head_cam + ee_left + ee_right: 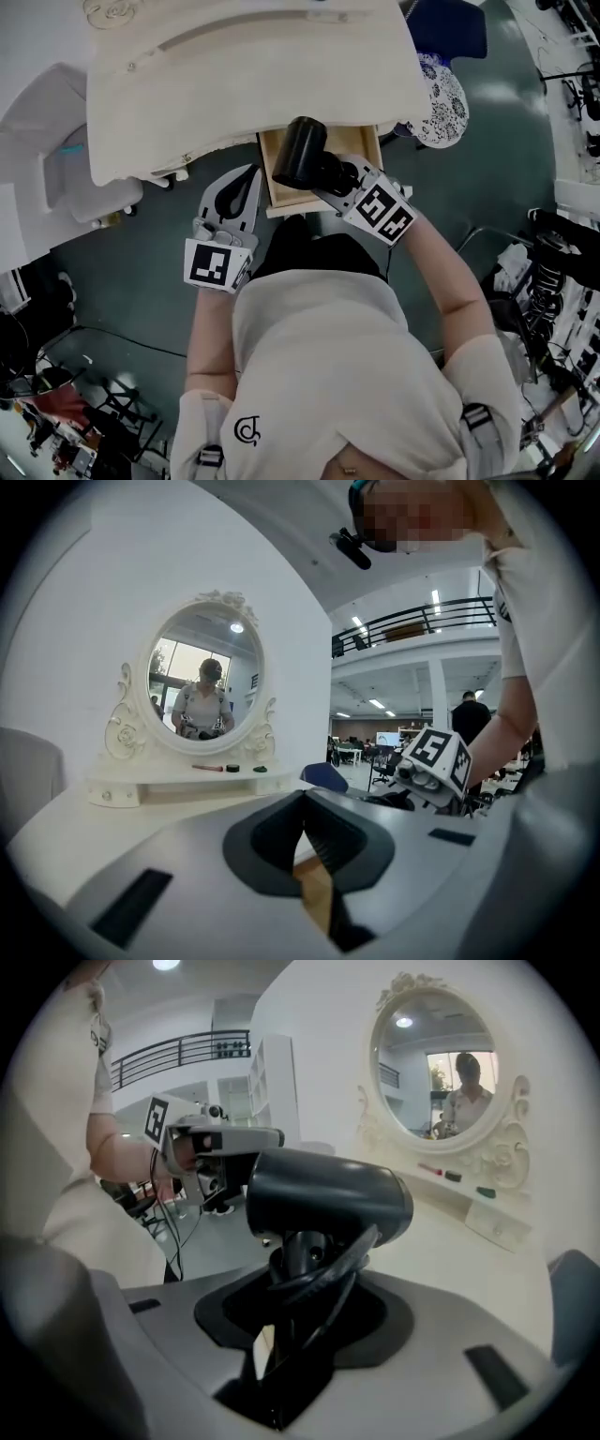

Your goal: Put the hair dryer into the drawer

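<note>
— Where is the hair dryer (302, 152)?
— The right claw (314, 1269) squeezes its handle tight. It hangs just over the open drawer (274, 192).
— And the left claw (307, 817)?
— Its jaws are together, with nothing in them.

One hair dryer (300, 152), one drawer (265, 173) at the dressing table's (234, 84) front edge, and two grippers: left gripper (246, 187) and right gripper (333, 176). One oval mirror (206, 686) at the back edge has one shelf (178, 785) carrying three small items: one red stick (208, 768), one black disc (232, 768), one green piece (260, 769).
</note>
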Tool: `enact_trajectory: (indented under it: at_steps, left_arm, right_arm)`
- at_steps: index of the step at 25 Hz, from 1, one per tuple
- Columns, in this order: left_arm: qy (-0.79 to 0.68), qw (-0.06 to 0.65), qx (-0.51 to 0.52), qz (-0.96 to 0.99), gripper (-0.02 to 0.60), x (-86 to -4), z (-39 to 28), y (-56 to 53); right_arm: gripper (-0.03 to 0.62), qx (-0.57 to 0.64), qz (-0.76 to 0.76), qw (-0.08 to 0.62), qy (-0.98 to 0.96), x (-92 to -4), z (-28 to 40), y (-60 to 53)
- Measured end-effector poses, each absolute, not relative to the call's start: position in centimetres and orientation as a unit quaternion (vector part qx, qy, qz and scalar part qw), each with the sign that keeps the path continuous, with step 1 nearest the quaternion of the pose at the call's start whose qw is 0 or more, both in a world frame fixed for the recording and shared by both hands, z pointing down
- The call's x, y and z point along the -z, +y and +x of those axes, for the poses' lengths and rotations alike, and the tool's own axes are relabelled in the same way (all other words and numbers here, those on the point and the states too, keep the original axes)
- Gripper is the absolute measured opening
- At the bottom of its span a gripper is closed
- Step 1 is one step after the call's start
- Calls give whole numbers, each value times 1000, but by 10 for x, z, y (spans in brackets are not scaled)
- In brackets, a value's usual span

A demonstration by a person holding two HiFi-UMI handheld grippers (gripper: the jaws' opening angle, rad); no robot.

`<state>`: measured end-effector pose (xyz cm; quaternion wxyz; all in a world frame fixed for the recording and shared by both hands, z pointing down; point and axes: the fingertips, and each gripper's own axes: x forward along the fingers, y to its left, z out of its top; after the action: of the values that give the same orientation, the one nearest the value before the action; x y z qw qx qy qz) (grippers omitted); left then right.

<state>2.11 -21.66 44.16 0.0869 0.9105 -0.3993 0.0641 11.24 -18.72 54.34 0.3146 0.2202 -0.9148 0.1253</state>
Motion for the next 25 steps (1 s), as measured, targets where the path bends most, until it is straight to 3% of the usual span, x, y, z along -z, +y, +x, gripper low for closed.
enact_trajectory:
  at_steps: [14, 25]
  left_arm:
    - [-513, 161, -72, 840, 11, -478, -11, -228]
    - [-568, 136, -54, 810, 12, -485, -3, -216]
  right_arm:
    - [184, -123, -27, 494, -860, -677, 116, -176]
    - [184, -59, -79, 584, -806, -763, 139, -182]
